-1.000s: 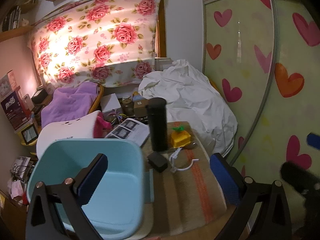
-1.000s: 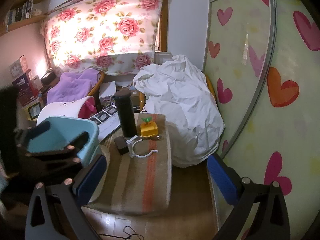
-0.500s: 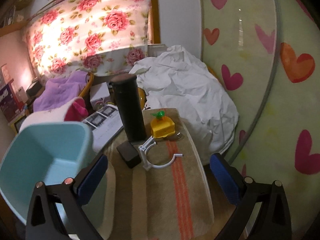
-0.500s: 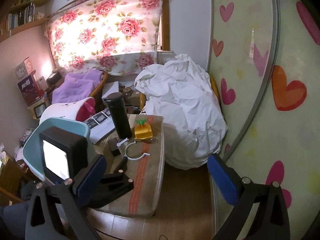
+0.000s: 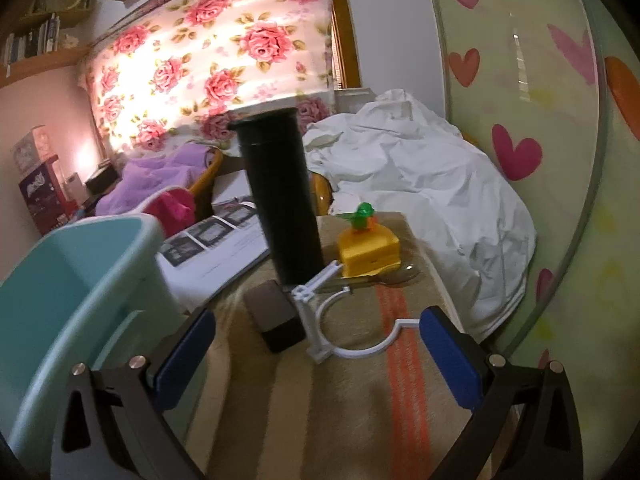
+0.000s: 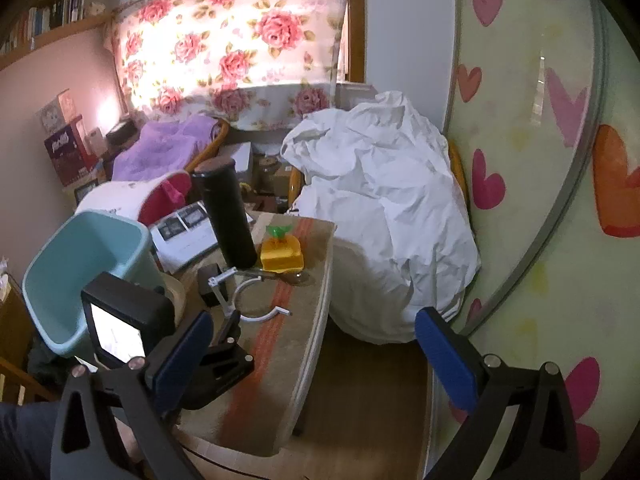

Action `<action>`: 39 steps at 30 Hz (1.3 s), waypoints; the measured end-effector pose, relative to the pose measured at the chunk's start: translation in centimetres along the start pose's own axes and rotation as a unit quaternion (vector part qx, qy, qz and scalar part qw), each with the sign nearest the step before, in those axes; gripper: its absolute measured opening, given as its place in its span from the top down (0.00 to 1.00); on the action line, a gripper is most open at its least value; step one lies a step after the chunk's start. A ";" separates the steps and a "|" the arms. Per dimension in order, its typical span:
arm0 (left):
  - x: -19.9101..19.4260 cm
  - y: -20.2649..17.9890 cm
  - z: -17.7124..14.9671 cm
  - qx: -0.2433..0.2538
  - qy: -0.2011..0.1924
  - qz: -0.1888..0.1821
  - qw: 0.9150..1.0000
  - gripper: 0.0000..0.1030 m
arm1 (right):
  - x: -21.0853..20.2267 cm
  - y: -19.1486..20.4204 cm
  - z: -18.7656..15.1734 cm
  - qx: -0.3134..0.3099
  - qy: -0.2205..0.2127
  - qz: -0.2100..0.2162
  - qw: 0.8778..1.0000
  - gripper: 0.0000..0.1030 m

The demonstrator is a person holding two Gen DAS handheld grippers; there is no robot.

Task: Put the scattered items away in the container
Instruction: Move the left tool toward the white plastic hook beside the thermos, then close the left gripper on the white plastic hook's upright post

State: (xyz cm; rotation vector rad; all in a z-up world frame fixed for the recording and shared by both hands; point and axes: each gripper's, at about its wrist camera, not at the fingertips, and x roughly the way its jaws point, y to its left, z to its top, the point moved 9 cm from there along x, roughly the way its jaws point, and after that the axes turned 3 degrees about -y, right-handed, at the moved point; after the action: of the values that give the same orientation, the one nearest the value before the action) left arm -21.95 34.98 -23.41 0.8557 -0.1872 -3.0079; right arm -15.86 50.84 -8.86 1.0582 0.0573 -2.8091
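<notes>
**A:** Left wrist view puts your left gripper (image 5: 320, 356) low over the striped tan cloth (image 5: 344, 408), its blue pads wide apart with nothing between them. Just ahead of it lie the white plastic ring bracket (image 5: 340, 320) and the small dark block (image 5: 276, 320), which sits just beside the bracket's upright post.

**B:** And the container?

**A:** Your light blue bin (image 5: 76, 304) stands at the left edge of the cloth, tilted so its mouth faces you. What shows of its inside in the right wrist view looks bare (image 6: 80, 272); the lower part is hidden behind the left tool's lit screen (image 6: 120, 336).

**B:** What else is out on the cloth?

**A:** You have a tall black tumbler (image 5: 280, 196) standing upright behind the block, and a yellow toy with a green top (image 5: 368, 248) just to its right. An open booklet (image 5: 216, 248) lies between the bin and the tumbler.

**B:** My right gripper?

**A:** Your right gripper (image 6: 316, 356) hangs back off the near corner of the cloth, spread wide too and holding nothing.
</notes>
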 end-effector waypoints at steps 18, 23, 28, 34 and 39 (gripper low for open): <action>6.6 -1.4 -1.4 -0.023 0.052 -0.016 0.998 0.30 | 3.8 -0.6 -1.2 -0.007 0.028 0.006 1.000 0.00; 7.1 -0.8 -2.0 -0.044 0.056 -0.009 0.997 0.43 | 4.3 -0.7 -1.2 -0.004 0.033 0.007 0.999 0.00; 7.6 -0.4 -2.7 -0.062 0.069 -0.016 0.996 0.67 | 5.1 -0.5 -1.7 -0.006 0.043 0.010 0.999 0.00; 7.7 0.0 -3.1 -0.080 0.066 -0.030 0.994 0.88 | 5.8 0.2 -2.1 -0.013 0.049 0.017 0.999 0.00; 7.7 0.3 -3.1 -0.092 0.068 -0.042 0.993 0.93 | 6.1 0.5 -2.4 -0.013 0.054 0.021 0.998 0.00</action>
State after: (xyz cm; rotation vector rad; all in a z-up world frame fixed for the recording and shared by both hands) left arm -26.94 34.04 -30.01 1.0677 0.1293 -2.9654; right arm -18.75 49.83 -14.69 1.1901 0.0811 -2.7052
